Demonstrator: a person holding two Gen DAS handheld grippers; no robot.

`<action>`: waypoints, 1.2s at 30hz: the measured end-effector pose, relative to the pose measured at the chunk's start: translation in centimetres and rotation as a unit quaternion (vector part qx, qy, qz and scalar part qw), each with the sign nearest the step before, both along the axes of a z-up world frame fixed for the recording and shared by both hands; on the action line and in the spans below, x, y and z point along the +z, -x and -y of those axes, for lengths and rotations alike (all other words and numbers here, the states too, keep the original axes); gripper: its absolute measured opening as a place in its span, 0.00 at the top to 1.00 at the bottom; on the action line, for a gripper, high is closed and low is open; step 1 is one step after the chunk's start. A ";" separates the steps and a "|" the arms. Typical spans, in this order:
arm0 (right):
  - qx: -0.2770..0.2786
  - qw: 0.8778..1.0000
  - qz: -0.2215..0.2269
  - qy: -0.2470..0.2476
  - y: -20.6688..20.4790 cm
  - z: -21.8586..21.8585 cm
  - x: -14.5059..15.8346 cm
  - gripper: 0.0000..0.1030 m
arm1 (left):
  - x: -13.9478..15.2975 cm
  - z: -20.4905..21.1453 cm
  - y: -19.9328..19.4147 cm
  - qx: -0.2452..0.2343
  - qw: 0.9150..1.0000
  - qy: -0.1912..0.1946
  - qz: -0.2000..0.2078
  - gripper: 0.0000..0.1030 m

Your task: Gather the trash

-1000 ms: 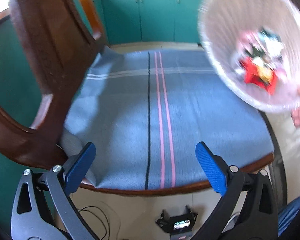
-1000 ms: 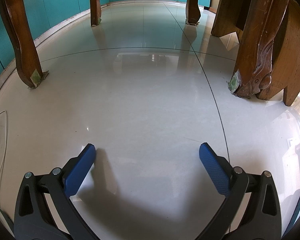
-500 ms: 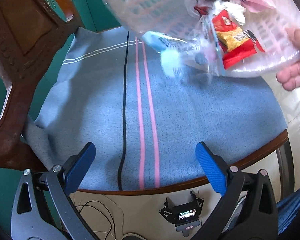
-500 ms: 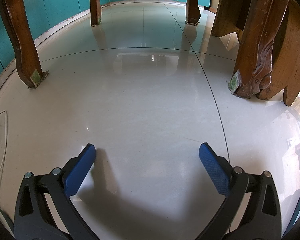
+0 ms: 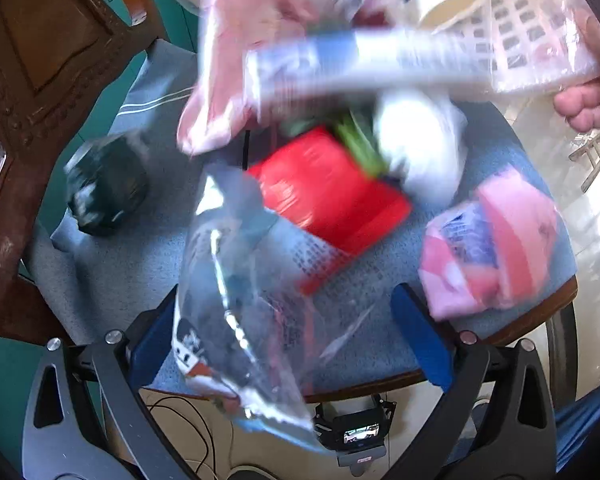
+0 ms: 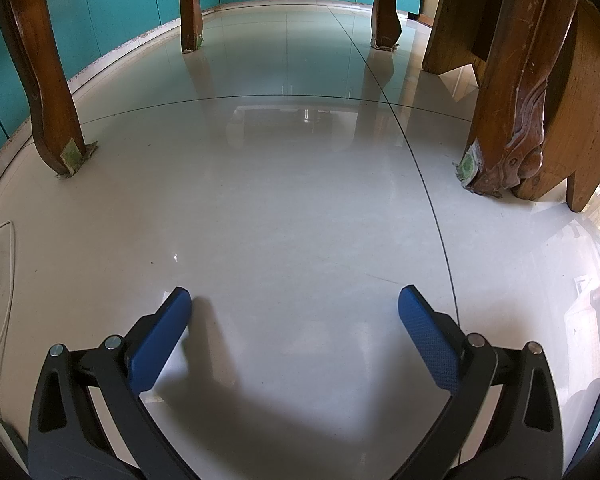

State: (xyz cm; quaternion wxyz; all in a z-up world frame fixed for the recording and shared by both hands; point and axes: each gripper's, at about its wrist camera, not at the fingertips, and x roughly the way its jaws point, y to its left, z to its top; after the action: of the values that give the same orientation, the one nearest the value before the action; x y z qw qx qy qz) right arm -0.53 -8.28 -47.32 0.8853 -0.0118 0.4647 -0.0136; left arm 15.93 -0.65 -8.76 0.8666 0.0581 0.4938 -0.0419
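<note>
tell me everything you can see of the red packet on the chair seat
The flat red rectangular packet looks like glossy plastic film, with rows of small dark print on a paler panel at its lower edge. It is motion-blurred, so its printing cannot be read and whether it has settled cannot be told. It shows tilted, over the middle of the blue-grey cloth covering the chair seat. A green wrapper and white crumpled bag overlap its upper right; a clear plastic bag overlaps its lower left.
</note>
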 end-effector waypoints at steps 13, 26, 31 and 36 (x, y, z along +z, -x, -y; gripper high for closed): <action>0.000 1.000 0.000 0.000 0.0 0.0 0.0 0.02 | 2.1 -3.2 -1.3 0.049 0.996 0.066 0.031 0.03; 0.000 1.000 0.000 0.000 0.0 0.0 0.0 0.02 | 4.1 -4.0 -0.5 0.067 0.992 0.093 0.058 0.03; 0.000 1.000 0.000 0.000 0.0 0.0 0.0 0.02 | 4.0 -4.4 -0.4 0.068 0.991 0.097 0.060 0.03; 0.000 1.000 0.000 0.000 0.0 0.0 0.0 0.02 | 5.8 -5.3 0.8 0.075 0.985 0.119 0.101 0.03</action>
State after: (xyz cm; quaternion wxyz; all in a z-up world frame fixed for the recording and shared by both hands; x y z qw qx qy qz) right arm -0.51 -8.27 -47.32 0.8853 -0.0117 0.4647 -0.0136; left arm 15.10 4.62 -2.98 0.9134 -0.0784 0.3984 -0.0293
